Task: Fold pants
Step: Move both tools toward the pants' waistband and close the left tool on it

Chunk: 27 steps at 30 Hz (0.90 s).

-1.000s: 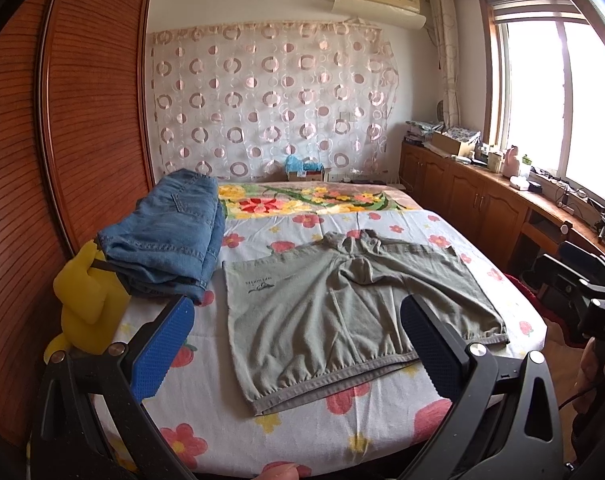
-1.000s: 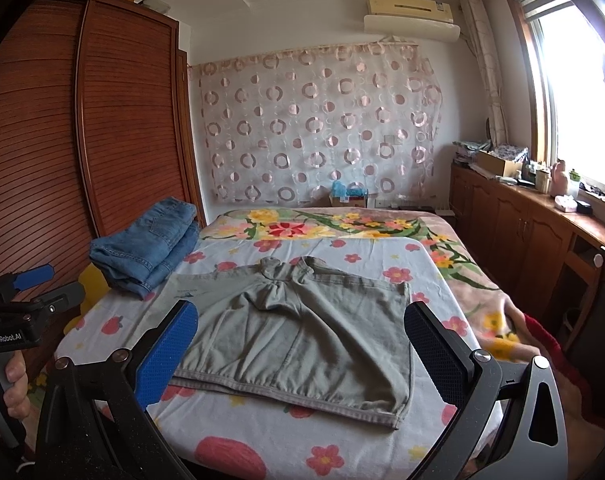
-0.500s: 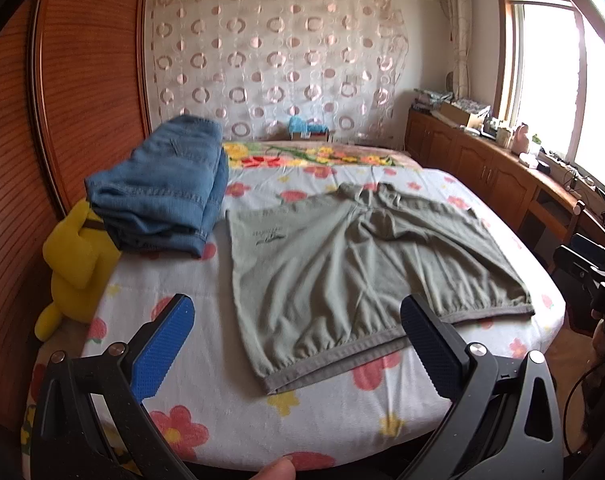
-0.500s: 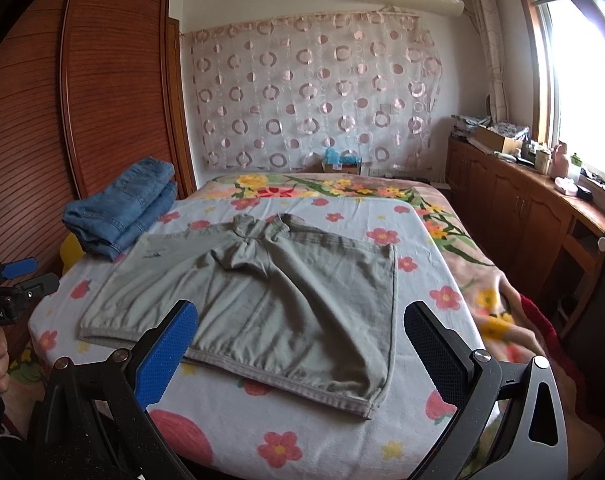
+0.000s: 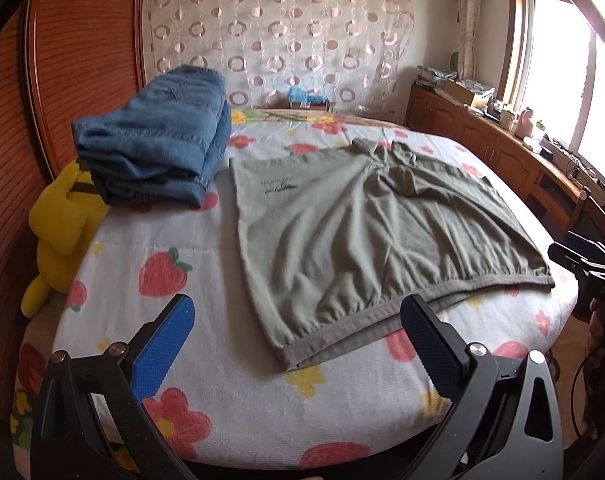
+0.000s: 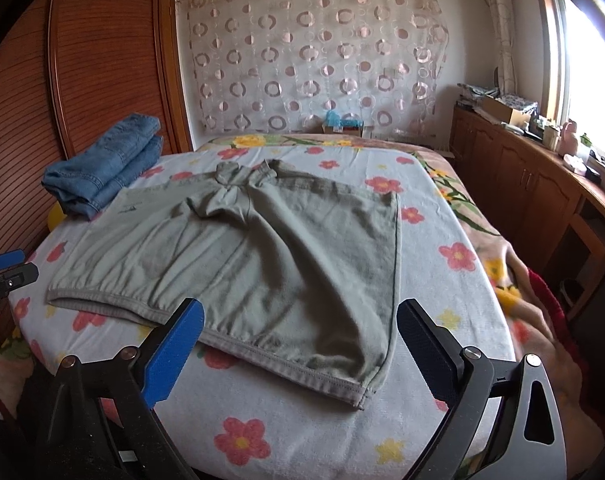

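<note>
Approach step, nothing folded yet: grey shorts (image 5: 366, 240) spread flat across the flowered bedsheet (image 5: 150, 280), waistband along the near edge, left gripper (image 5: 294, 336) and right gripper (image 6: 298, 340) both spread wide, empty, poised short of that band. Next, probably a pinch at each waistband corner. Plenty of bare sheet to the right; folded jeans (image 5: 158, 148) and yellow plush toy (image 5: 58, 216) crowding the left side.

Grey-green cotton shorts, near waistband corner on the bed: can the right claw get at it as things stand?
Probably yes. The right claw is open and points at the near corner of the grey-green cotton shorts, which lie flat on the flower-print bedsheet. Nothing sits between them.
</note>
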Motion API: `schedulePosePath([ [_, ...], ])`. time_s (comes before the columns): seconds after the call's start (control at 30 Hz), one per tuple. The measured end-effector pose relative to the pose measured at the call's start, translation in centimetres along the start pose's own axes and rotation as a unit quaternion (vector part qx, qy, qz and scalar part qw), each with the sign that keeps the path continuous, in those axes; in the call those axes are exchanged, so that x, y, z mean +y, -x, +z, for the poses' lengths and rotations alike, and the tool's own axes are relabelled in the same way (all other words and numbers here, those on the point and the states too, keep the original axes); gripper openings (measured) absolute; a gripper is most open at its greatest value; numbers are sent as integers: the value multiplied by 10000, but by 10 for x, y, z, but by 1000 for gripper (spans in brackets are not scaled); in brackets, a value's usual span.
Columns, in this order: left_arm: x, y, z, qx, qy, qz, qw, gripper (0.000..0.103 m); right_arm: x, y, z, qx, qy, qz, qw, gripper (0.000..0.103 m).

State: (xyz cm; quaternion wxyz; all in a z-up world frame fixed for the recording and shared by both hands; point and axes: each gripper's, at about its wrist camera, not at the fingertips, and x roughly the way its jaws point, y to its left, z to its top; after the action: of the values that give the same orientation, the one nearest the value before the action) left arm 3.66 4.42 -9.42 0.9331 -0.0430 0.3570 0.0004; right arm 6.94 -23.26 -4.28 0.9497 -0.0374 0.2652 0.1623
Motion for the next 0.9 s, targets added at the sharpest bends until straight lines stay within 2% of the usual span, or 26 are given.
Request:
schedulePosePath([
  [0.13, 7, -9, -8, 177, 52, -49, 9998, 96, -1, -2, -1, 134, 33, 37, 9999, 97],
  [0.33, 14, -13, -17, 326, 140, -132, 9993, 78, 0, 0, 2, 274, 86, 89, 9995, 92],
  [0.4, 17, -13, -19, 341, 194, -192, 9990, 64, -1, 0, 2, 367, 79, 134, 9992, 91],
  [0.5, 20, -11, -20, 295, 290, -243, 9988, 54, -5, 2, -5, 437, 18, 148, 9989, 91],
  [0.8, 14, -11, -25, 397, 254, -578, 9972, 35, -2, 29, -14, 308, 240, 97, 9992, 91],
  [0.9, 12, -16, -28, 507, 247, -535, 9970, 35, 0, 37, -22, 318, 310, 100, 9990, 91],
])
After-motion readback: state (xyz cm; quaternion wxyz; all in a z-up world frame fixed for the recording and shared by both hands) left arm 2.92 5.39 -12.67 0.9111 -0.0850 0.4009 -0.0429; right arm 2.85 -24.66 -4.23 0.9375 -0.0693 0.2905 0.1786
